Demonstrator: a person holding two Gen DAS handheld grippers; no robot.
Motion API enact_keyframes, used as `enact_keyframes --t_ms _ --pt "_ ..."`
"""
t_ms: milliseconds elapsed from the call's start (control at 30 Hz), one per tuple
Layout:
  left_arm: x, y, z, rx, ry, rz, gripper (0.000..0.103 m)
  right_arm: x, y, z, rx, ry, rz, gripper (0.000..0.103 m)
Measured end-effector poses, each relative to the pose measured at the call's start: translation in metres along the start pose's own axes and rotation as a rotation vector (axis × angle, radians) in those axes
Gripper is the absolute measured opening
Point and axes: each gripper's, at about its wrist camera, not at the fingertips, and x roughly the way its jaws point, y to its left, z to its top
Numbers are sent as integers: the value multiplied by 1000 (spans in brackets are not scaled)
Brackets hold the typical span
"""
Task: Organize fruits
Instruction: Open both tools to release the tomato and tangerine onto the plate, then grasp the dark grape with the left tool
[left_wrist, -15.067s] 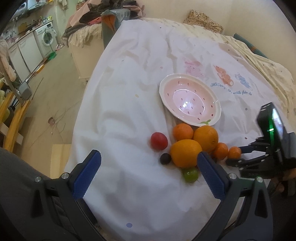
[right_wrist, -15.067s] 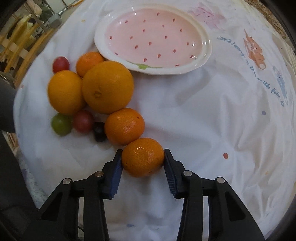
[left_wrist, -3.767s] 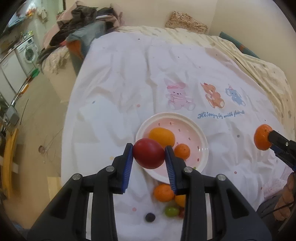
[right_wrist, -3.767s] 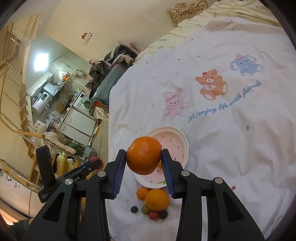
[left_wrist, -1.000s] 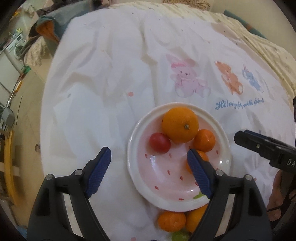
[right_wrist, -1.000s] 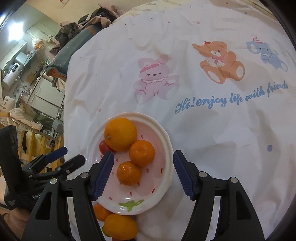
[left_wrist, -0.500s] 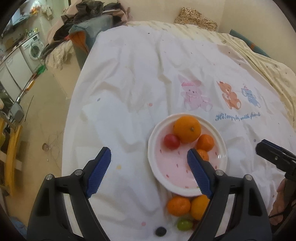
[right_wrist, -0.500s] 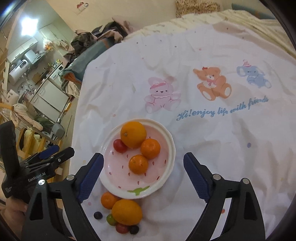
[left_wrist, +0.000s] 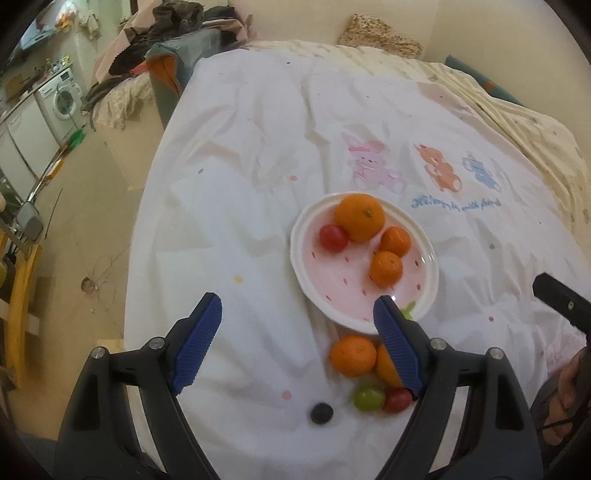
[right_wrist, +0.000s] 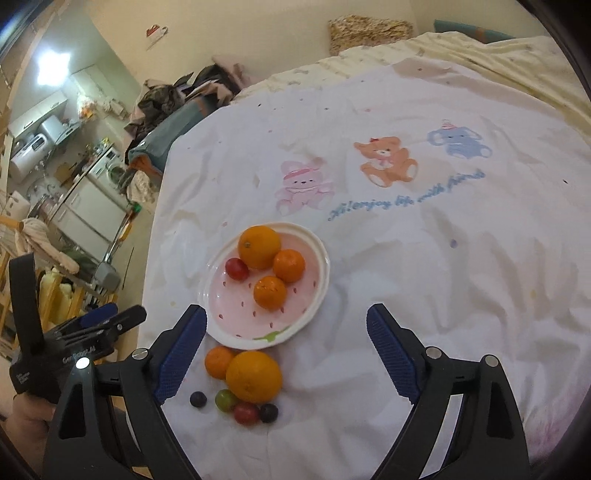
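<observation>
Red tomato and second mandarin now on pink plate, frame centre; left gripper and right gripper both spread, empty, pulled back; loose fruit pile below plate remains

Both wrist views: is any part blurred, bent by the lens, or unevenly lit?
Left wrist view: the bed edge bows with fisheye distortion, and the green grape beside the claw looks smeared. Right wrist view: the printed text is soft, a ceiling light glares at upper left, and the corners are dark.
</observation>
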Motion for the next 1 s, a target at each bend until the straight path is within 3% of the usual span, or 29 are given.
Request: enact_keyframes --t_ms 500,733,867,1000 --pt "-10 -25 -38 81 40 -39 82 -15 -5 -40 40 32 -72 91" --pt "7 -14 -46 46 143 -29 82 -4 -16 -47 61 95 -102 91" --pt "28 -16 -59 53 254 -30 81 6 -22 -49 97 138 -97 91" --pt "53 -20 -74 68 384 -44 64 13 -24 -48 119 160 -96 91"
